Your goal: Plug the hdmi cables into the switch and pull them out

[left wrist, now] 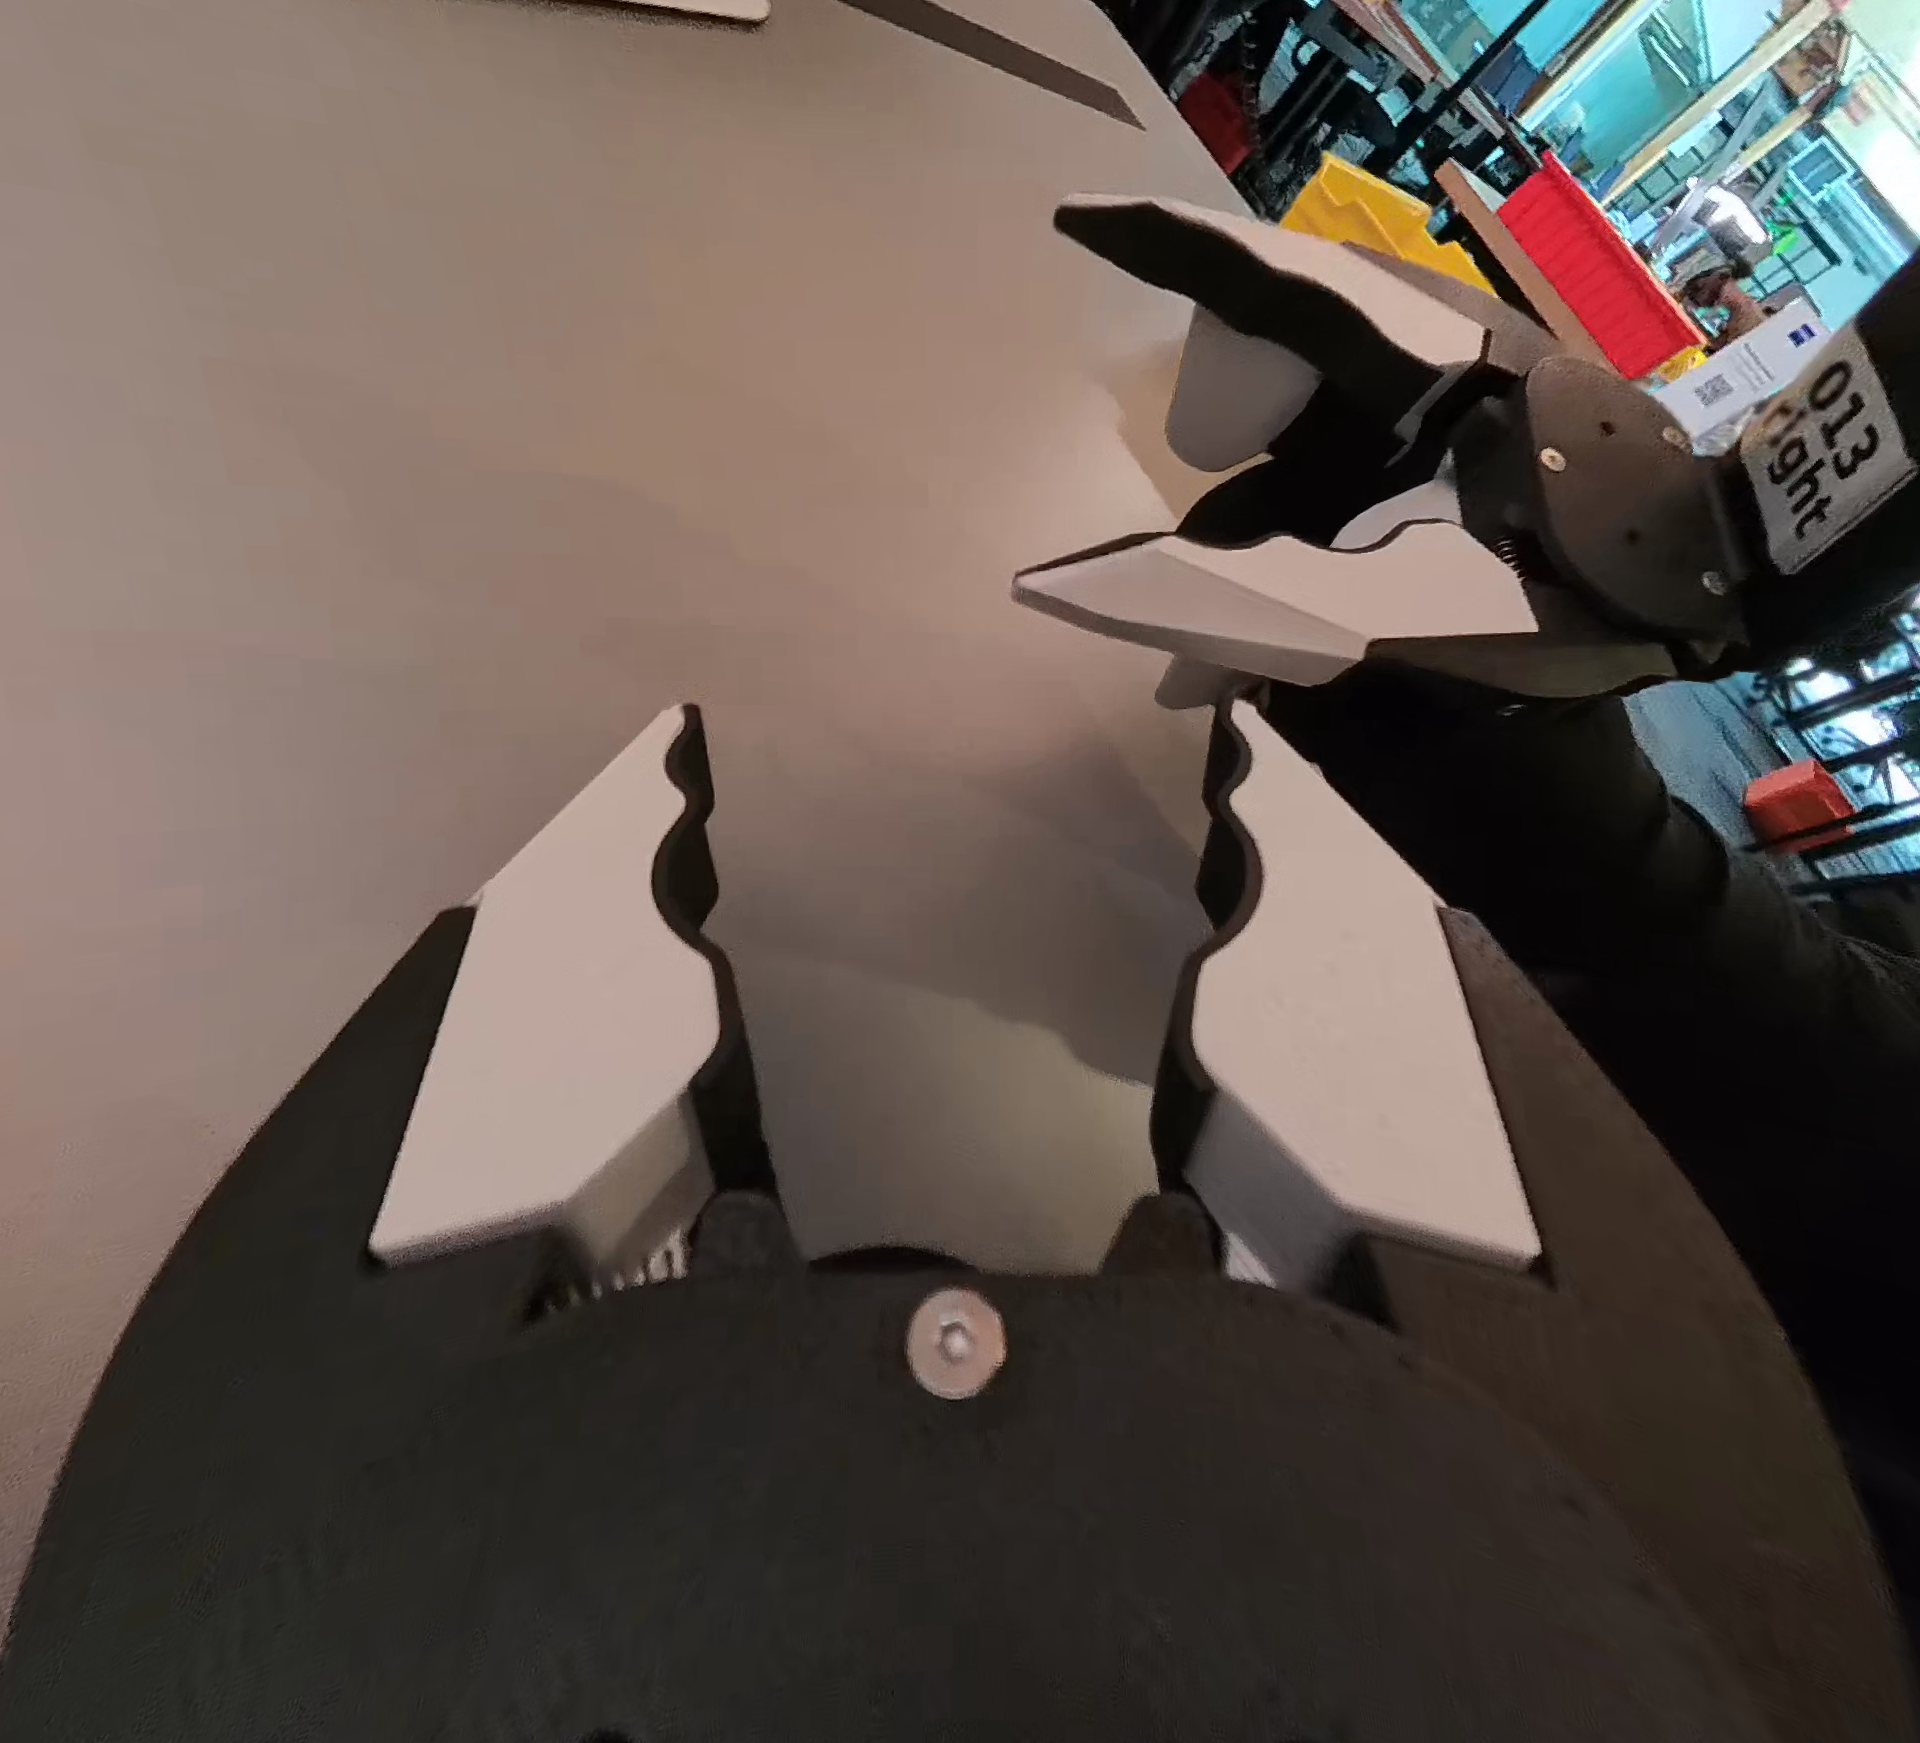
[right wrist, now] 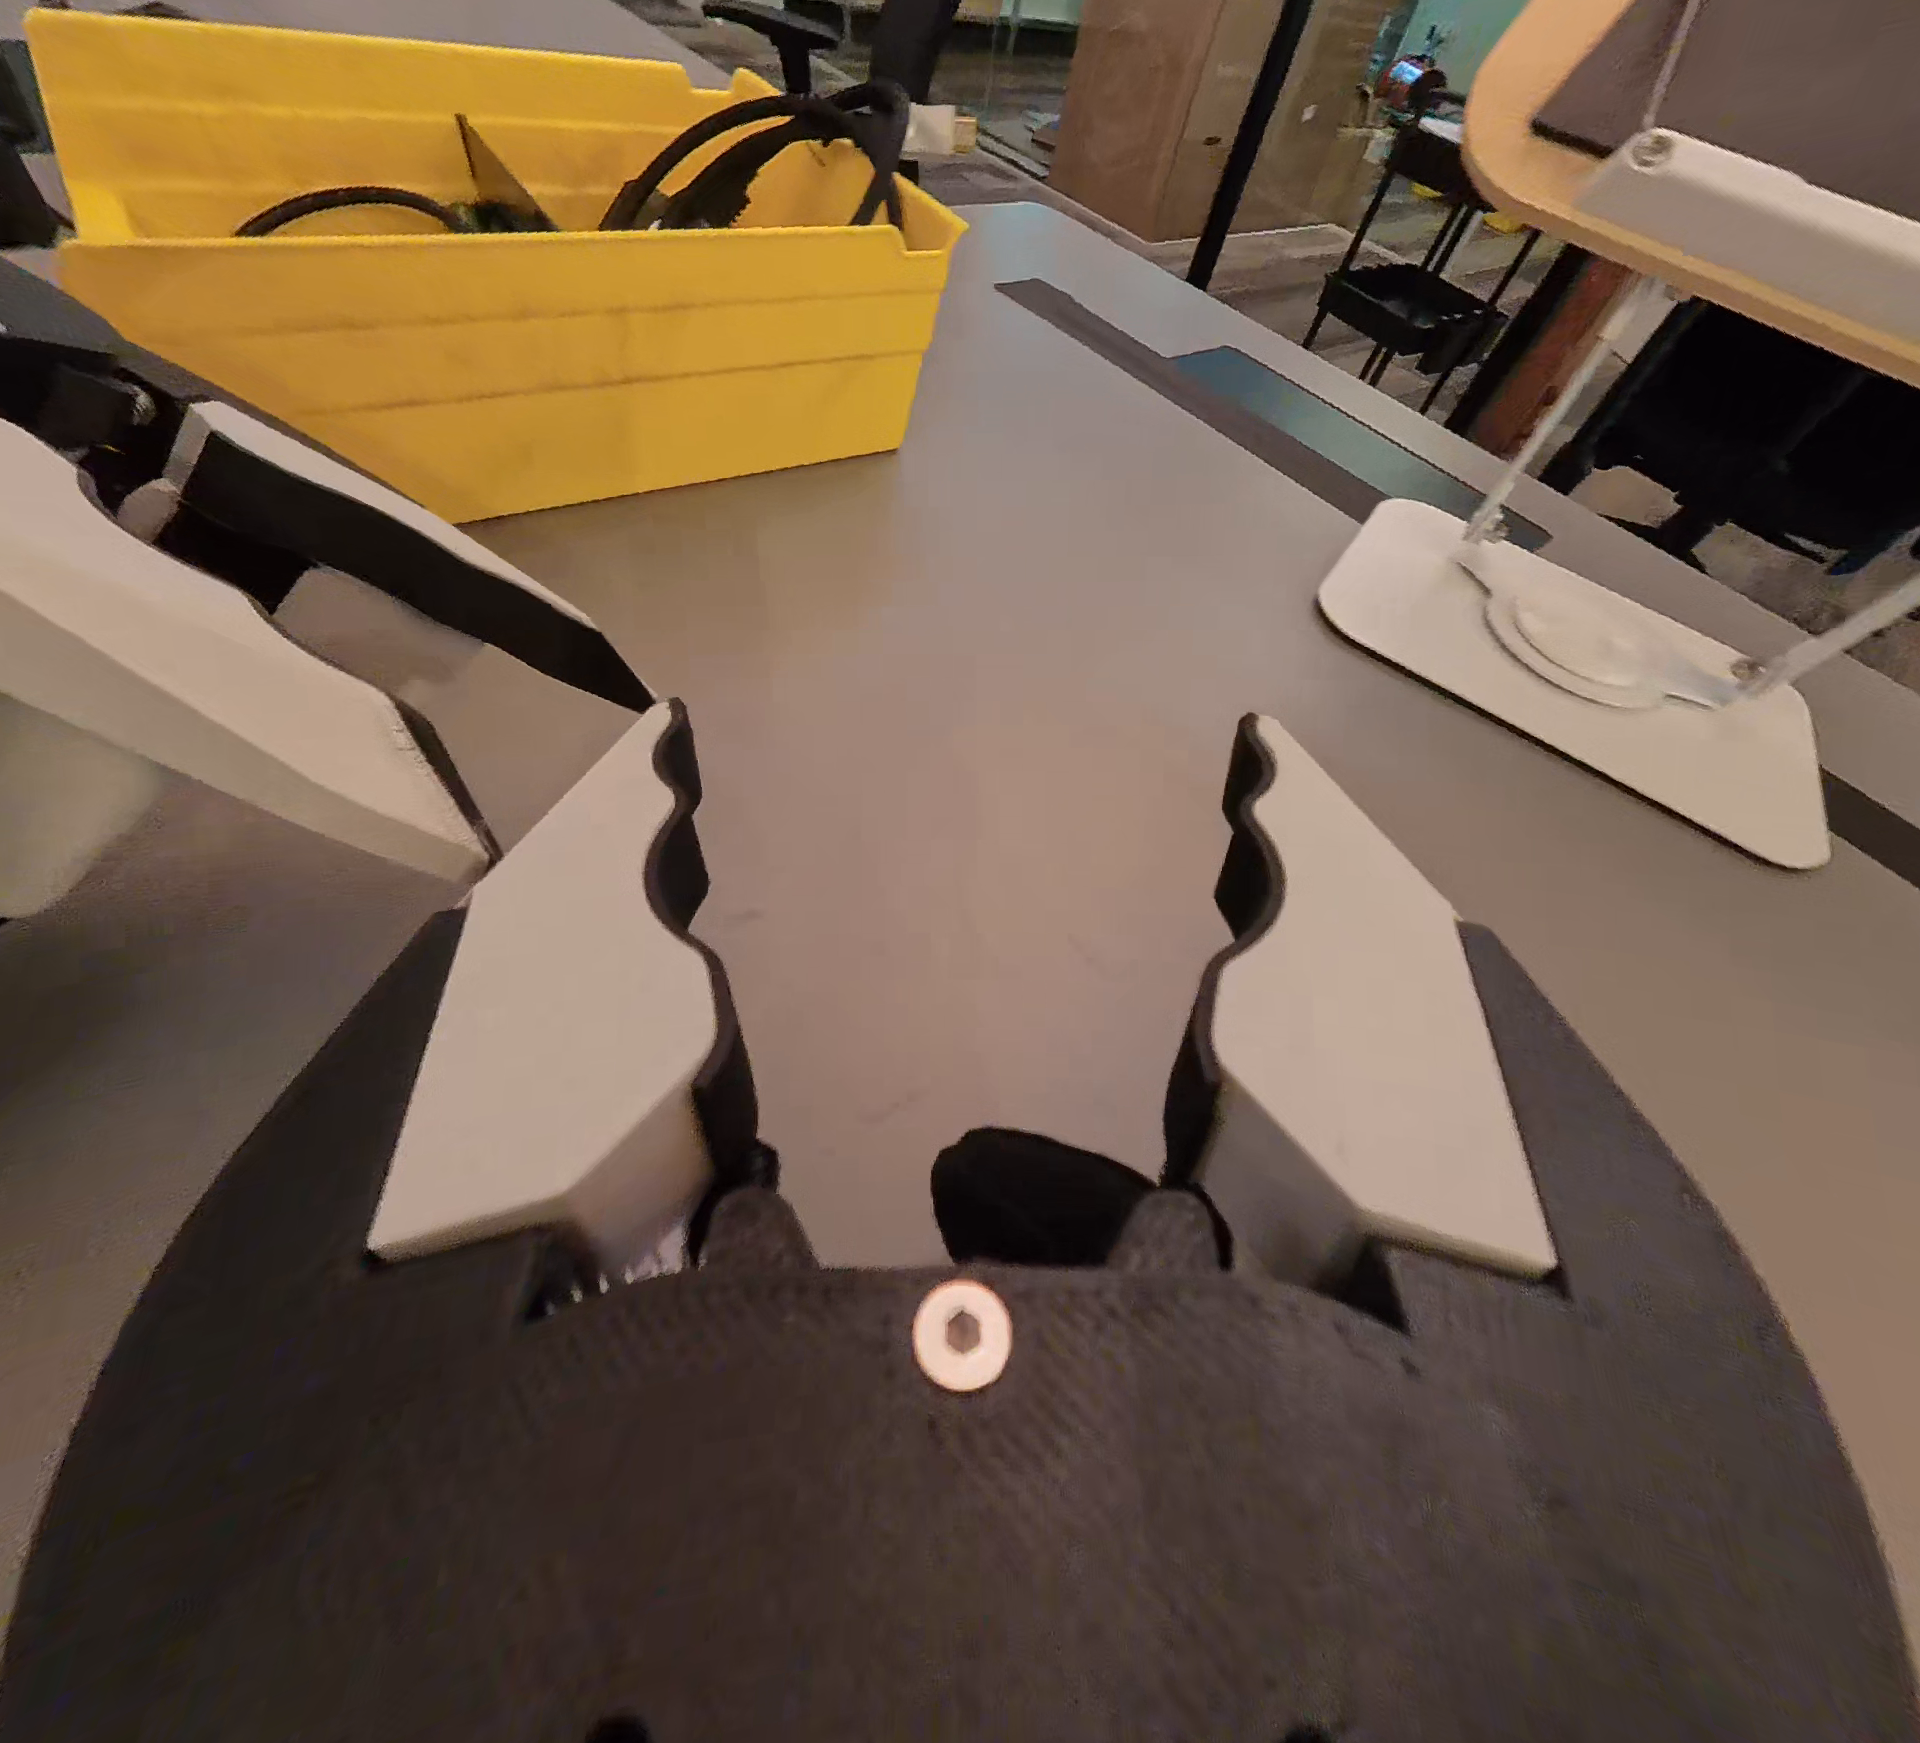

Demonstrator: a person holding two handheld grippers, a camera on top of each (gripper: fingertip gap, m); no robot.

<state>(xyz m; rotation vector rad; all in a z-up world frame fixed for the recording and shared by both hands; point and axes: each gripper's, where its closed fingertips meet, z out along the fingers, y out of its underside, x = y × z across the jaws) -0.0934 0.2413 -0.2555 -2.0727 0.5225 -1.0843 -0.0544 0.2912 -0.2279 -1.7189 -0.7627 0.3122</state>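
Both tools released and empty: left tool (left wrist: 956, 727), right tool (right wrist: 961, 727). Black cables (right wrist: 727, 166) lie in yellow bin (right wrist: 499, 363), ahead-left of right tool. Switch not visible. Risk: tangled loops snagging on lift; tools nearly touching, collision likely.

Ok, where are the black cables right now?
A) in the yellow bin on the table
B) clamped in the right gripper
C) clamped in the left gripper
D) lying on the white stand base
A: the black cables sit coiled inside the yellow bin, and both the right gripper and left gripper are open and empty.
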